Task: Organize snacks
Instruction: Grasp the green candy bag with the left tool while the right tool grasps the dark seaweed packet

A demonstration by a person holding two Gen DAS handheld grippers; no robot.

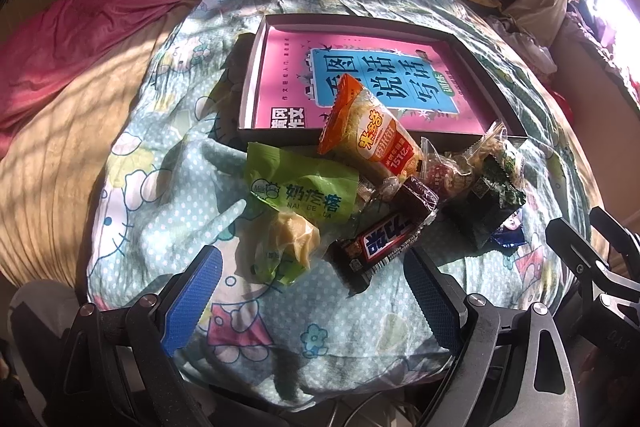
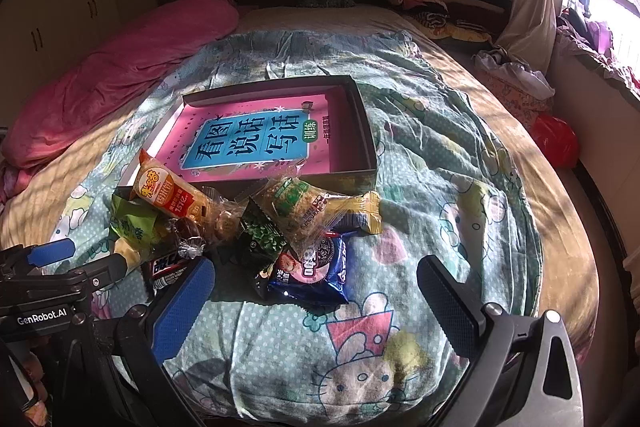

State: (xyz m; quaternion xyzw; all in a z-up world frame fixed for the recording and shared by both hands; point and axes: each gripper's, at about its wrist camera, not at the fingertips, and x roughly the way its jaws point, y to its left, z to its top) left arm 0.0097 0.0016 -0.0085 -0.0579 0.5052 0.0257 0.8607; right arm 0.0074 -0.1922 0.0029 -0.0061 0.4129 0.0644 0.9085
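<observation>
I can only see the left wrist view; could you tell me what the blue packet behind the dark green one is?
Observer: It is a blue cookie packet, lying flat on the quilt, nearest the right gripper.
Operator: Thank you; is the right gripper holding anything?
Observer: No, it is open and empty, with the cookie packet just ahead of it.
Operator: Is anything lying against that packet?
Observer: Yes, a yellow-ended clear packet overlaps its far edge, just in front of the box.
</observation>
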